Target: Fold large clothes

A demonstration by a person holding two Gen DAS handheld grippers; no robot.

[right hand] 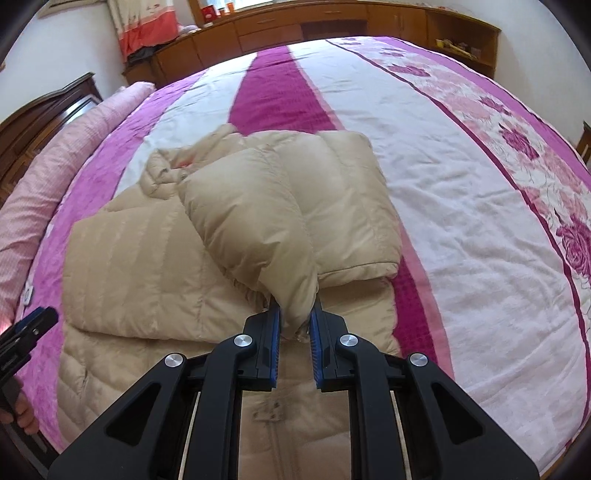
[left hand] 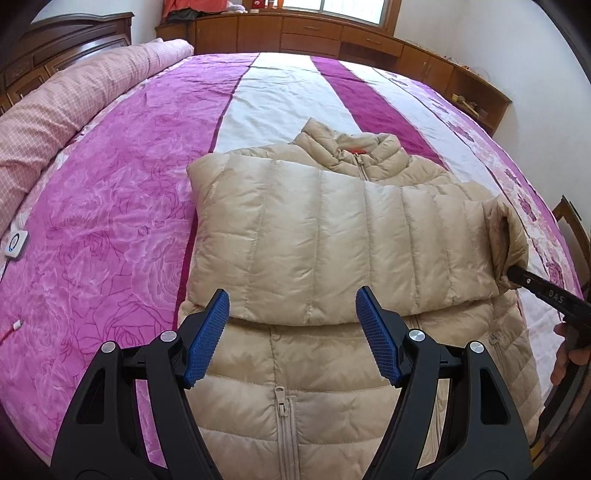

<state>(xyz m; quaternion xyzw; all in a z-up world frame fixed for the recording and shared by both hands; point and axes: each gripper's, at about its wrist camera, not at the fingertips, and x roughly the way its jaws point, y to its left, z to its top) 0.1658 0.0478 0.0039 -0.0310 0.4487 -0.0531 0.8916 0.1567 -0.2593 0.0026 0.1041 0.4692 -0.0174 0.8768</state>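
Soft daylight is entering from the window at the far wall; fisheye distortion is curving the edges, corners are darkening, and the right-wrist view is blurring slightly.

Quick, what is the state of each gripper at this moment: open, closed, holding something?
Left gripper: open, holding nothing, above the beige down jacket.
Right gripper: closed on the cuff of the jacket's sleeve.

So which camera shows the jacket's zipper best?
The left wrist view: the puffer jacket's front zipper runs plainly between the open left gripper. In the right wrist view, the right gripper, pinching the cuff, hides most of it.
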